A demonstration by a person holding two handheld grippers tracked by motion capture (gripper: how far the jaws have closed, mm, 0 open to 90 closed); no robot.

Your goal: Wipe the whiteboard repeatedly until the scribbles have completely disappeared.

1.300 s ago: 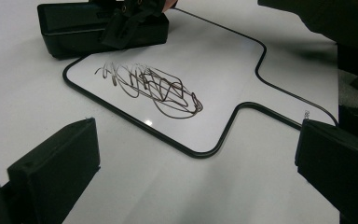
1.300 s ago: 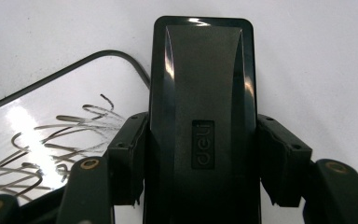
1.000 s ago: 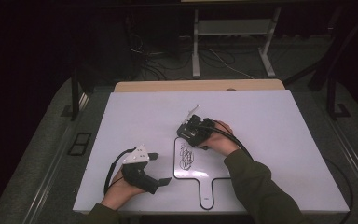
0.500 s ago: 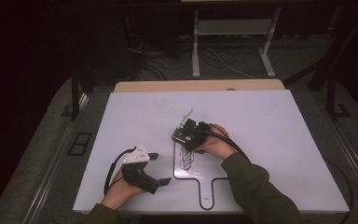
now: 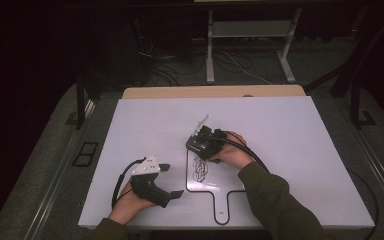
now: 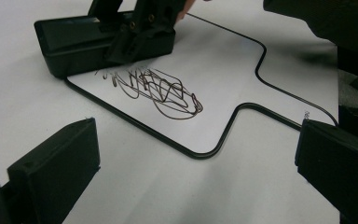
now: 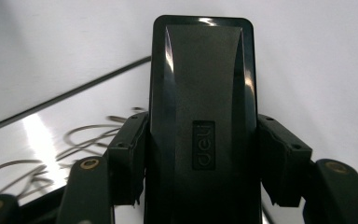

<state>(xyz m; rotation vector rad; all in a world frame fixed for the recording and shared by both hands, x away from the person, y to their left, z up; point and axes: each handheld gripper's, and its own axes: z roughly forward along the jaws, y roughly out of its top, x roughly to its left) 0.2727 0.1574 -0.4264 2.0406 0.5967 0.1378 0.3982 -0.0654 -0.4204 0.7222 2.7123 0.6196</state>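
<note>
A small white drawing board [image 5: 228, 176] with a black rim and a short handle lies on the table, near its front edge. A dark scribble [image 5: 200, 168] [image 6: 154, 91] covers the board's left part. My right gripper [image 5: 200, 144] [image 7: 205, 156] is shut on a black eraser block [image 7: 200, 84] [image 6: 77, 43], which rests at the board's far left corner, just beyond the scribble. My left gripper [image 5: 171, 180] [image 6: 193, 182] lies on the table left of the board, open, with nothing between its jaws.
The white tabletop [image 5: 310, 145] stretches wide to the right and behind the board. A tan strip [image 5: 210, 91] runs along the table's far edge. Beyond it are metal stand legs [image 5: 210, 60] and loose cables on the dark floor.
The right gripper with the eraser has shifted a little to the left, at the board's far left corner. The left gripper has stayed where it was.
</note>
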